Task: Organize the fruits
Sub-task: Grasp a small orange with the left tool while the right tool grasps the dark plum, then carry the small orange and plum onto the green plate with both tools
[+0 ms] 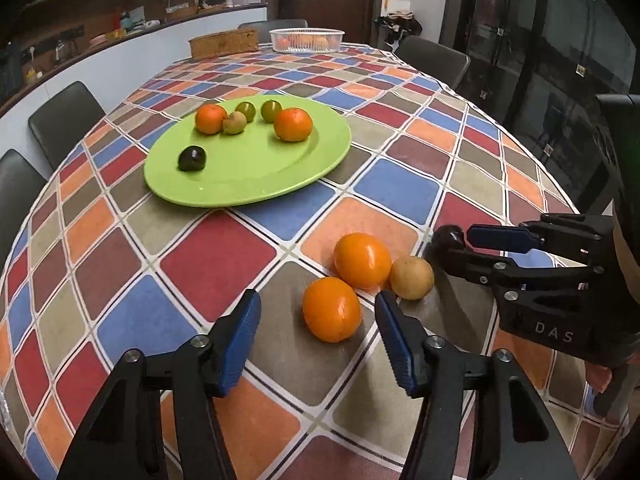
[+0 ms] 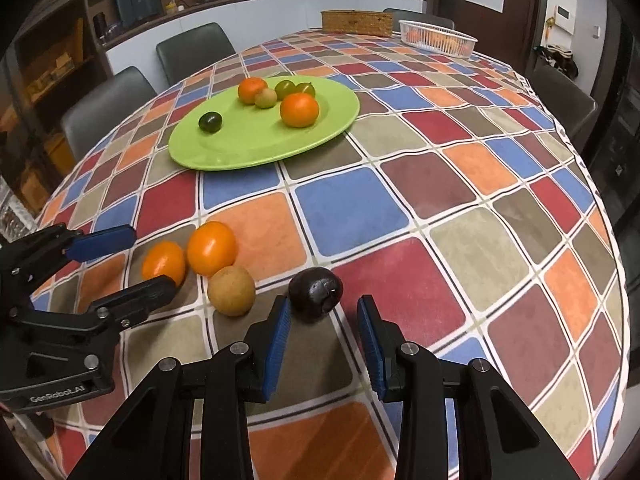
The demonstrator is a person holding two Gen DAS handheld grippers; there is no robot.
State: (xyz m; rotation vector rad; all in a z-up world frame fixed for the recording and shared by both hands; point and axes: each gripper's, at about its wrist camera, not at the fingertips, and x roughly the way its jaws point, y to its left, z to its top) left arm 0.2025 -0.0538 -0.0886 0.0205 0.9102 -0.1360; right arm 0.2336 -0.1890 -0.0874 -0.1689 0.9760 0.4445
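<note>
Checkered tablecloth point(image 1: 216, 264). Left gripper point(image 1: 316, 320) spread before an orange point(image 1: 331, 309); right gripper point(image 2: 323, 320) spread before a dark fruit point(image 2: 315, 289). Both fruits look round, firm, likely to roll; grip across the widest part.

The worktop point(image 2: 440, 184) wears a smooth, slightly sheeny cloth printed in coloured squares. The green plate point(image 2: 248, 152) looks like glossy plastic or glazed ware (which one cannot be told). The near oranges point(image 1: 362, 260) have shiny, taut skins; the brown fruit point(image 2: 231, 290) beside them is matt and finely rough, the dark fruit point(image 2: 316, 290) dully glossy. Each tool, left point(image 1: 316, 340) and right point(image 2: 324, 340), is matt black plastic with bright metal bolt heads and ribbed blue pads point(image 1: 236, 348). At the far end stand a woven basket point(image 2: 356, 23) and a white plastic lattice tray point(image 2: 438, 38).
</note>
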